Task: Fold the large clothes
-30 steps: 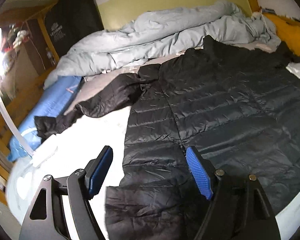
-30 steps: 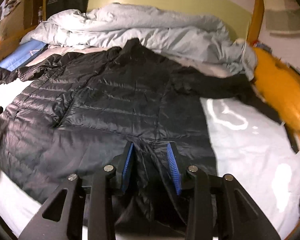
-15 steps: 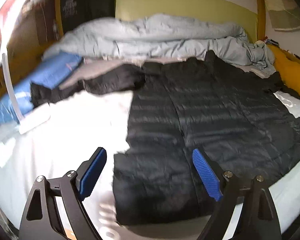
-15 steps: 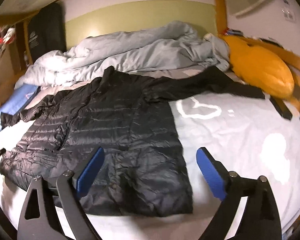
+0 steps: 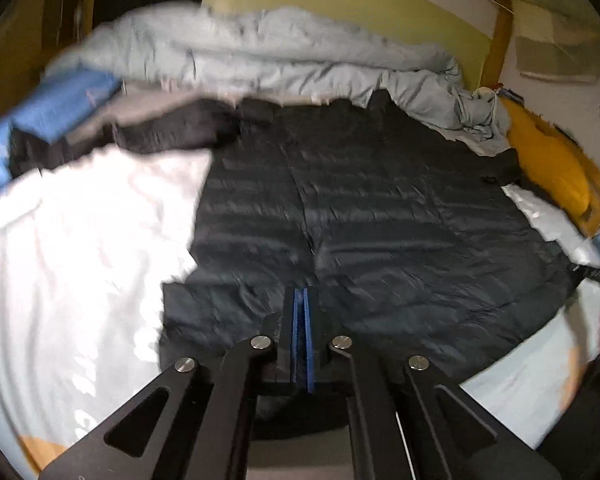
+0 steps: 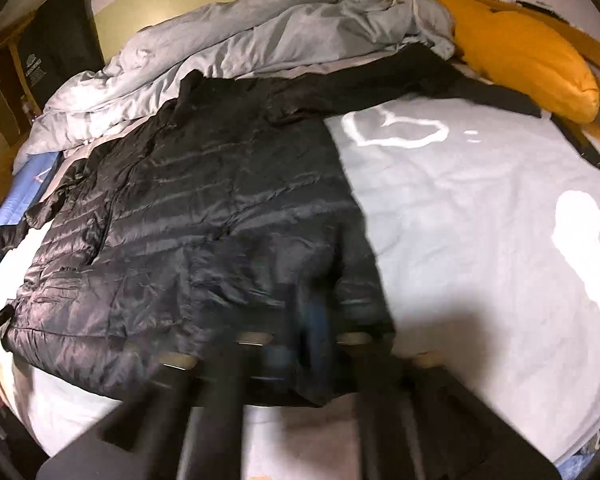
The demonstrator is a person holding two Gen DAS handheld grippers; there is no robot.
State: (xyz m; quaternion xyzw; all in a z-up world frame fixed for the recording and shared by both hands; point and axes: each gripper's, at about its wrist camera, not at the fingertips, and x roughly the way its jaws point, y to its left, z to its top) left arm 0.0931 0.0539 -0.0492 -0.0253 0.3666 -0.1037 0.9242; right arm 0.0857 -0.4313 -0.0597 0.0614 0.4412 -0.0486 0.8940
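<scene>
Left wrist view: the left gripper point(image 5: 302, 300), pads just snapped together on nothing, hangs over the jacket point(image 5: 380, 216) spread mid-frame on the bed point(image 5: 80, 240); duvet point(image 5: 280, 52) behind, yellow pillow point(image 5: 548, 160) right.

Right wrist view: the right gripper point(image 6: 312, 320), blurred, has just closed over the jacket's point(image 6: 204, 200) hem; writing on the black panel point(image 6: 56, 40), upper left, is unreadable.

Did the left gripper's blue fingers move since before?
Yes. The left gripper fingers have just been closing: before, they stood wide apart over the black puffer jacket; now they meet near its middle seam, nothing visibly between them.
</scene>
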